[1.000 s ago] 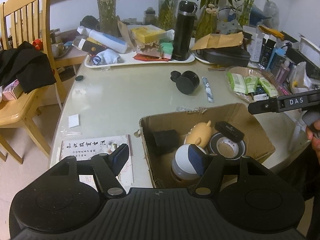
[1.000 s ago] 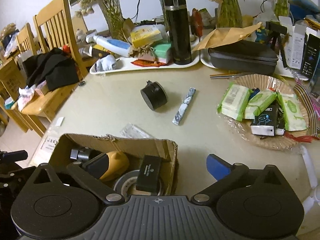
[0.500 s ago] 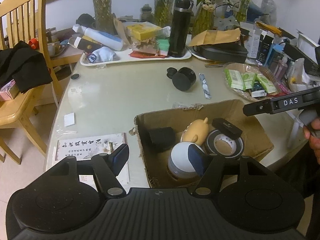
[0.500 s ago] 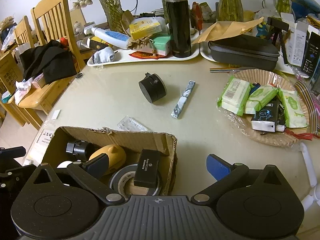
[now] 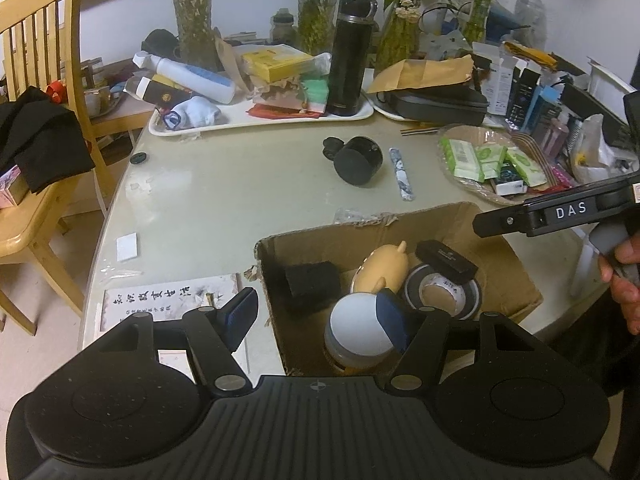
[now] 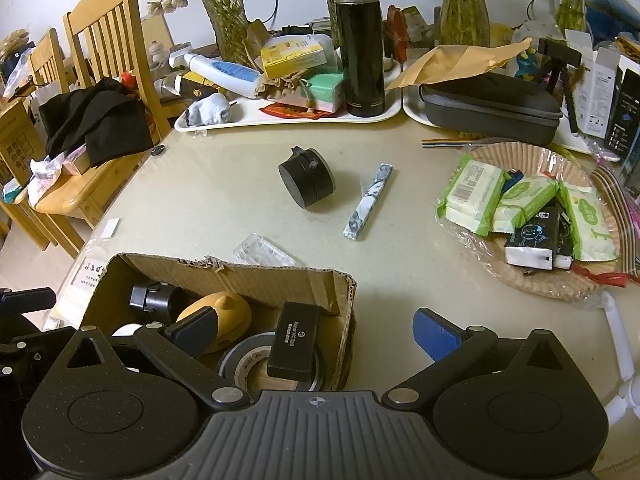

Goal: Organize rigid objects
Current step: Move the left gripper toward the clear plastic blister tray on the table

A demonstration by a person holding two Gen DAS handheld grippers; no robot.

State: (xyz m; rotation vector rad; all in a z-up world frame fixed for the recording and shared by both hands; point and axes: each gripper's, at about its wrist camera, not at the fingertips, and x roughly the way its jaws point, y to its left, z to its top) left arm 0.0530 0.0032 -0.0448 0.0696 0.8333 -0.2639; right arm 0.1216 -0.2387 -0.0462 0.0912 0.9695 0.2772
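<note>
Evidently sorting continues: both grippers, left (image 5: 316, 312) and right (image 6: 316, 328), hang released and empty over the cardboard box (image 6: 256, 276), while the black round case (image 6: 307, 180) and patterned stick (image 6: 369, 200) wait on the table (image 6: 220, 200) beyond.

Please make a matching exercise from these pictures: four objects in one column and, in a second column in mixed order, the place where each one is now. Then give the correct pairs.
Objects:
1. black flask
2. tape roll
3. marbled stick
4. green wipe packs

Places:
A. in the cardboard box
B. on the bare tabletop
C. upright on the white tray
D. in the shallow paper-lined basket

Pairs: 1-C, 2-A, 3-B, 4-D
</note>
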